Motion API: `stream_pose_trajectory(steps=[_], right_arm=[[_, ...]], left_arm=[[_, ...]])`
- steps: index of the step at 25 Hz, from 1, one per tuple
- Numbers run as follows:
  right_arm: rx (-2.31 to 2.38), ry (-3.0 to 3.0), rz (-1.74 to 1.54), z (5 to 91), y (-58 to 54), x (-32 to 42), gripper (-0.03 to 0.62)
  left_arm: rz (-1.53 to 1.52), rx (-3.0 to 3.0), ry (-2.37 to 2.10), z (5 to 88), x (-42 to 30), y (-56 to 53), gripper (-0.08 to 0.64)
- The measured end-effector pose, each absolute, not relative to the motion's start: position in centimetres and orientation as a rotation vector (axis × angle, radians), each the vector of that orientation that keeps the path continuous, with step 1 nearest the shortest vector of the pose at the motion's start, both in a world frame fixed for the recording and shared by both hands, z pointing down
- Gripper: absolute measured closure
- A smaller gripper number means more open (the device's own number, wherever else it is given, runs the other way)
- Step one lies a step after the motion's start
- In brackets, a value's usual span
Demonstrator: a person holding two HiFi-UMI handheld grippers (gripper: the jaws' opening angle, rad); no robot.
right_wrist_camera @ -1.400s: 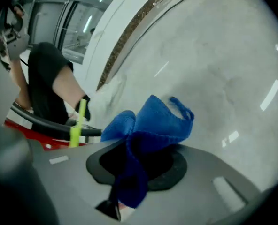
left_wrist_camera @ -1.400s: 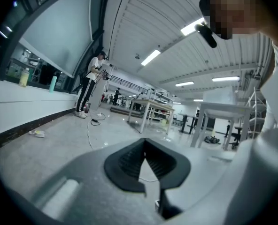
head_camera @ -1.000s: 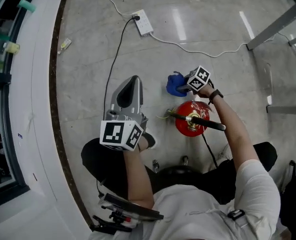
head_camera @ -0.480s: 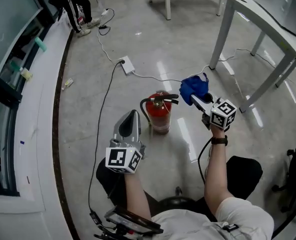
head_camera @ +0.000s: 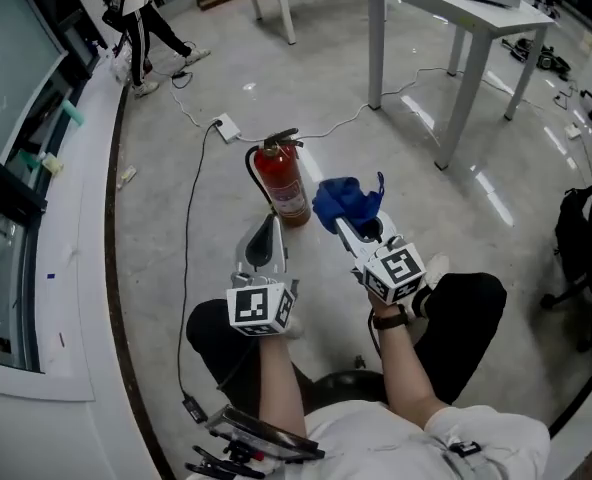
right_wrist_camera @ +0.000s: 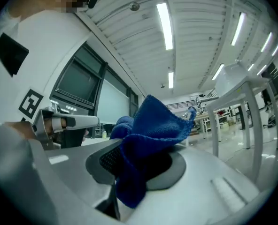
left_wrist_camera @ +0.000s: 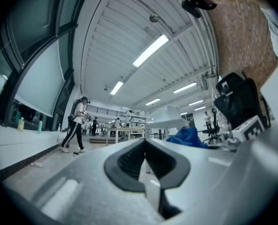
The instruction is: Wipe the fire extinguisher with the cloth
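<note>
Forward, right tool (head_camera: 344, 226) around cloth (head_camera: 344, 199).

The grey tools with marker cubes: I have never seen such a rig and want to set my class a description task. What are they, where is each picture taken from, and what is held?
A person holds two two-jaw grippers. The head view looks down from a camera on the person's head; each gripper view looks along its jaws. The right gripper is shut on a blue cloth. The left gripper is shut and empty. A red fire extinguisher stands upright on the grey floor.
</note>
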State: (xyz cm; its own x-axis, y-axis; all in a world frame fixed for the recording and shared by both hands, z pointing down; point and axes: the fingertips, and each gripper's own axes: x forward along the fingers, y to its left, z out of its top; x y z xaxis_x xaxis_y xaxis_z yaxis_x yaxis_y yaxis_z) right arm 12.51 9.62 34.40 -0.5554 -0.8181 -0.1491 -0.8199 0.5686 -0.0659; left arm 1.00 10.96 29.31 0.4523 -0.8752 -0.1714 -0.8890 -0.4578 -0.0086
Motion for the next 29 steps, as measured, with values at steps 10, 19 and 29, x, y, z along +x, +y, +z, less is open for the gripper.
stream_pose_trajectory(steps=[10,19,29], right_arm=[[-1.595,2.631,0.082,32.5,17.0,10.1,0.485],[-1.624,2.622,0.132,31.9,21.5,9.7,0.485],[-1.589,2.652,0.11,33.9,23.7,8.1,0.484]], left_arm=[[0.321,-2.618,1.498,27.9,0.7,18.1,0.56],[0.321,-2.624,1.454,27.9,-0.1,22.6,0.56],[0.292,-2.615,1.478,29.7,-1.2,24.8,0.56]])
